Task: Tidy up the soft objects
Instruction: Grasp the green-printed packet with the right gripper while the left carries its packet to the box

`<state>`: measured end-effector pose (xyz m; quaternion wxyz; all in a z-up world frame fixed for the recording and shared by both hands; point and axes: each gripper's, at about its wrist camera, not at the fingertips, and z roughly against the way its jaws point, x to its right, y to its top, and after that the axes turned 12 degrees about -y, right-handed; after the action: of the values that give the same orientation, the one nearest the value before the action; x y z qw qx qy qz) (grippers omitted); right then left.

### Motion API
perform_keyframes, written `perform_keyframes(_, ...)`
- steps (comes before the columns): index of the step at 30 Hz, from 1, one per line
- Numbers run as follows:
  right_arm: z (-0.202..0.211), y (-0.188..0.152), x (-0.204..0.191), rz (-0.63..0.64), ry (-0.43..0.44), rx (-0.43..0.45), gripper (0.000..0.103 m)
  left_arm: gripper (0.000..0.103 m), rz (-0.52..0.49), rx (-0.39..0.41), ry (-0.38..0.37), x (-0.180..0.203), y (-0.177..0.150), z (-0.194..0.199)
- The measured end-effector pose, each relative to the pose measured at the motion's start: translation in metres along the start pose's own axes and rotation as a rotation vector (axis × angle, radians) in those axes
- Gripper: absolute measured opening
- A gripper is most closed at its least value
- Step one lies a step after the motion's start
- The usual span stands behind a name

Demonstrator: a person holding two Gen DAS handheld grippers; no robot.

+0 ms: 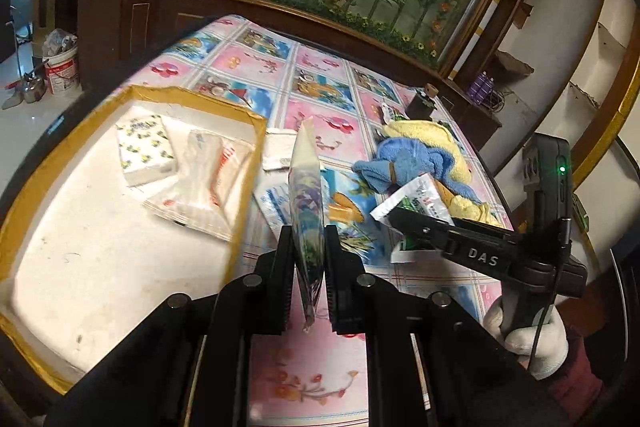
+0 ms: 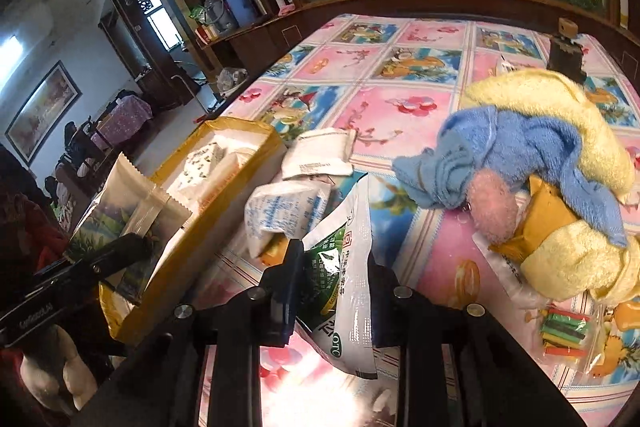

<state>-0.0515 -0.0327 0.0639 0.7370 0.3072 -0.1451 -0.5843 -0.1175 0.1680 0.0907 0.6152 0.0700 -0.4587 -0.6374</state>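
Glossy flat sachet (image 1: 306, 211) (perhaps foil) pinched in left gripper (image 1: 307, 259); crinkly green-white pouch (image 2: 344, 267) in right gripper (image 2: 334, 283).

Counter cover (image 1: 320, 107): glossy printed plastic. Tray (image 1: 80, 207): matt white foam, edges bound in shiny yellow tape. Towels, blue (image 2: 512, 155) and yellow (image 2: 560, 115): fluffy terry cloth. Green-and-white sachet (image 2: 344, 267): crinkled glossy film. Grippers: matt black plastic.

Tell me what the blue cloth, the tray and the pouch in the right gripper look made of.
Blue cloth: terry-like fabric, matte, with a fuzzy looped pile.
Tray: looks like white foam, dull and scuffed, its rim wrapped in glossy tan tape.
Pouch: thin plastic or foil film, shiny, creased, glinting with highlights.
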Motion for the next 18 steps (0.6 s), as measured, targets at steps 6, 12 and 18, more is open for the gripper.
perform_keyframes(6, 0.003, 0.032, -0.055, 0.052, 0.125, -0.006, 0.027, 0.011, 0.007, 0.052, 0.134, -0.045, 0.031, 0.029)
perform_keyframes(12, -0.019, 0.050, -0.123, 0.115, 0.230, -0.059, 0.027, 0.011, 0.032, 0.034, 0.252, -0.102, 0.063, 0.023)
perform_keyframes(18, -0.047, 0.047, -0.172, 0.165, 0.292, -0.133, 0.027, 0.011, 0.052, -0.050, 0.273, -0.143, 0.081, -0.012)
